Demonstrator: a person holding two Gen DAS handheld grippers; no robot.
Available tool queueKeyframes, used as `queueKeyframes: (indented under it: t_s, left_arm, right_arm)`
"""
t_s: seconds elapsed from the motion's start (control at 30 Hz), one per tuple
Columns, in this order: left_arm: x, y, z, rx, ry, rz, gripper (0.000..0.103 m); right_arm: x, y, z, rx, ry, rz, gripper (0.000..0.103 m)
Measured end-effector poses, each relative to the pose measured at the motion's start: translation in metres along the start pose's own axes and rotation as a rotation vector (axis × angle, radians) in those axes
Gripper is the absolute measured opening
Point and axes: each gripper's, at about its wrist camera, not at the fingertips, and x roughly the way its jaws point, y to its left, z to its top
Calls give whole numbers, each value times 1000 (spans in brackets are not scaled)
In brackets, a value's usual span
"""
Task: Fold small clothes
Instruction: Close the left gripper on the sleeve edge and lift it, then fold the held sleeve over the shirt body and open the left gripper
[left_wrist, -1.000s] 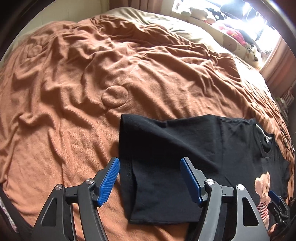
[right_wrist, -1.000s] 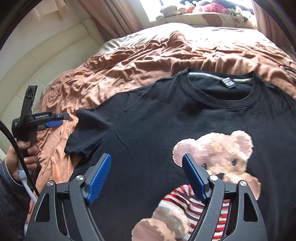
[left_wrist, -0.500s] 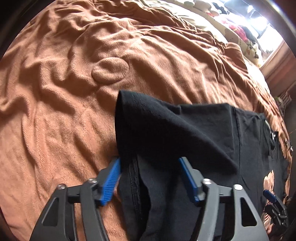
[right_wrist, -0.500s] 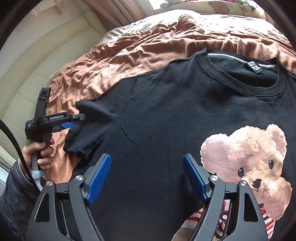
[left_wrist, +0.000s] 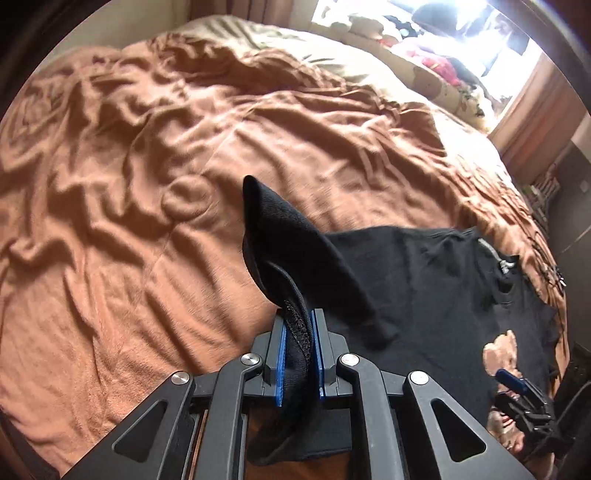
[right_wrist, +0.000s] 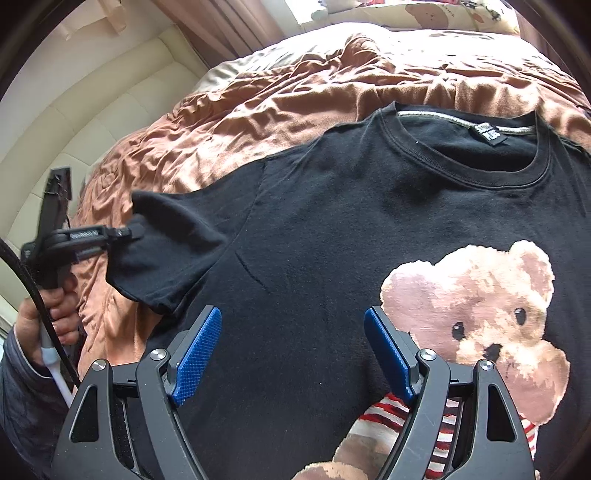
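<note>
Item: black T-shirt (right_wrist: 332, 229), bear print (right_wrist: 476, 317) on the front, lying face up on a rumpled brown blanket (left_wrist: 147, 155) over the bed; collar (right_wrist: 469, 147) at the far side, printed chest nearest the right claw.

Material, as judged: thin soft knit, light, limp, no stiffness; it drapes and creases at once and will sag between any two held points. Not fragile, not slippery against the blanket's nap.

Hold points: sleeve hem, shoulder seam, bottom hem; double-stitched edges give the firmest bite.

Left claw (left_wrist: 298, 354): closing, its blue pads (left_wrist: 281, 354) already pinching the hem of the left sleeve (right_wrist: 166, 251), which stands bunched up off the bed.

Right claw (right_wrist: 293, 354): released, jaws wide, hovering over the chest, nothing between them.
</note>
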Motion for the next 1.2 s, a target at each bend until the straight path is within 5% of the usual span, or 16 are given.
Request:
queueKeyframes:
  t_s: [0.33, 0.77, 0.87, 1.0, 1.2]
  left_arm:
    - [-26, -81, 14, 115, -32, -118, 13]
    - [-30, -154, -10, 222, 33, -254, 13]
    - [-31, -164, -15, 239, 50, -277, 20]
    - [-38, -162, -14, 229, 15, -264, 57]
    - [-20, -142, -10, 198, 22, -175, 57]
  right_arm:
    - [-29, -9, 0, 20, -21, -1, 79]
    - [-65, -23, -7, 43, -34, -18, 79]
    - [-68, -25, -8, 48, -31, -16, 79]
    - [-65, -28, -6, 56, -22, -15, 79]
    - [-53, -38, 1, 86, -14, -20, 79]
